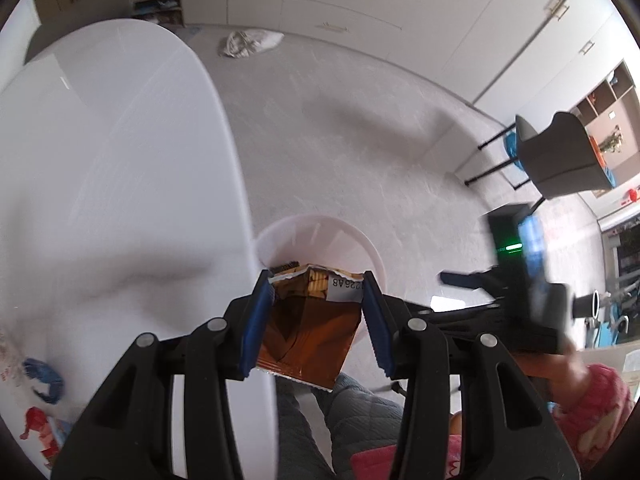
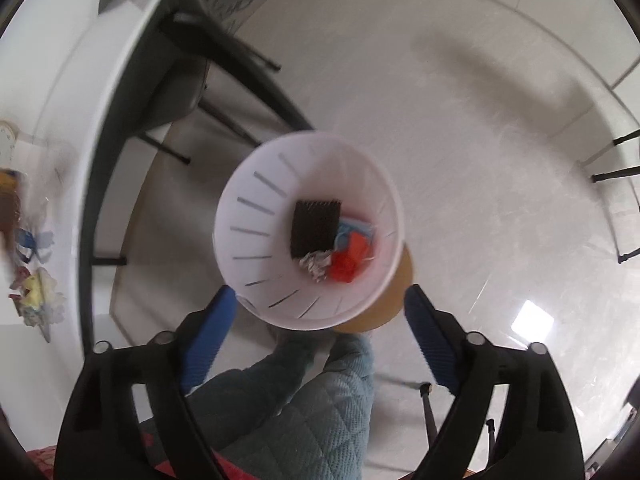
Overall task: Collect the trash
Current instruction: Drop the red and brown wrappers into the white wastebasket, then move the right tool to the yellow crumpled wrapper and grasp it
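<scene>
The left gripper [image 1: 318, 320] is pinching a brown foil snack wrapper [image 1: 308, 332] between its blue ribbed pads [image 1: 256, 328], one pad pressing on each side edge. The wrapper is running lengthwise away from the camera, its torn, jagged open end pointing toward the white bin [image 1: 320, 240] beyond the fingertips and its sealed end pointing back toward the person's legs. It is glossy and creased, with a white printed strip of characters near the torn mouth. The wrapper is hanging just past the rounded edge of the smooth white table [image 1: 120, 180], over the near rim of the bin on the pale floor. The right gripper [image 2: 316, 316] is standing spread wide with nothing between its blue pads [image 2: 208, 336], directly above the same bin [image 2: 256, 240], a round white plastic tub with thin slits cut down its wall. Inside the bin are lying a dark rectangular packet [image 2: 314, 228] with serrated ends, its long axis running roughly toward and away from the camera, a crumpled ball of silver foil [image 2: 316, 266], a scrunched red wrapper [image 2: 350, 260] and a bit of pale blue material [image 2: 354, 228]. More scraps [image 2: 34, 292] are resting on the table at the left edge. The person's quilted teal trouser legs [image 2: 312, 408] are showing below the bin.
</scene>
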`<state>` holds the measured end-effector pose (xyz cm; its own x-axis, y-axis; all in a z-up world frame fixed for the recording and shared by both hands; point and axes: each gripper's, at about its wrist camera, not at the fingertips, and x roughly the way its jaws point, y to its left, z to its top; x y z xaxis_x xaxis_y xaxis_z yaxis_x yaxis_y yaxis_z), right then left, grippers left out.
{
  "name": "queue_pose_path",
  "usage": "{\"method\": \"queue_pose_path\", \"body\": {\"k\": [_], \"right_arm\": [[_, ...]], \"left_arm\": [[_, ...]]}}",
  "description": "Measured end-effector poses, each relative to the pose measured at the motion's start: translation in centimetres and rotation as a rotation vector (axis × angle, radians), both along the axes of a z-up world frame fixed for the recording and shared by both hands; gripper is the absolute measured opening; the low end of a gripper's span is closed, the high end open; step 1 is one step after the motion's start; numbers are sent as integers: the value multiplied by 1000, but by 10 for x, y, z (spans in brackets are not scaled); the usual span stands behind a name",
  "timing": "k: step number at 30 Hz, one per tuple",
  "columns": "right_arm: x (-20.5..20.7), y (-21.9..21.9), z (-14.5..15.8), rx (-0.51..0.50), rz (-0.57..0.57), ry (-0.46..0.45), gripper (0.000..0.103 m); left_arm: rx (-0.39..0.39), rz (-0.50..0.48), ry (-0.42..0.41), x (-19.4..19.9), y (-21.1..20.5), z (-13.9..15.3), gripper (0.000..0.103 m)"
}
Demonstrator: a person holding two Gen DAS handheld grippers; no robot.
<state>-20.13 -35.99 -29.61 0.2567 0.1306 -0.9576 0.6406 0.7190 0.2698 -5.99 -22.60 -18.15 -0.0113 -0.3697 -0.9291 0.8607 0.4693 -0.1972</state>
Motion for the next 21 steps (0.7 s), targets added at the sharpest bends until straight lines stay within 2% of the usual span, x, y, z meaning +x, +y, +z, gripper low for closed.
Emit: {"method": "queue_pose_path", "body": {"k": [3, 7, 9, 10, 12, 14, 18, 21], "right_arm": [[-15, -10, 24, -25, -34, -37, 95], [-30, -24, 48, -43, -63, -76, 95], [-32, -28, 54, -50, -69, -89, 95], [-33, -31, 57, -53, -70, -96, 95], [-33, -34, 64, -60, -72, -107, 95], [-32, -36, 69, -61, -71, -117, 95], [-26, -37, 83, -52, -66, -151, 95], [-17, -34, 99, -58, -43, -187, 96]], "left_arm": [[42, -17, 32, -6, -12, -17, 44], [81, -37, 55, -16, -21, -33, 46], [89, -36, 58, -19, -22, -36, 66], [88, -33, 51, -21, -23, -36, 70], [78, -30, 41, -23, -21, -31, 83], [74, -24, 40, -23, -19, -27, 87], [76, 30, 36, -14, -14, -16, 89], [31, 85, 19, -6, 6, 8, 89]]}}
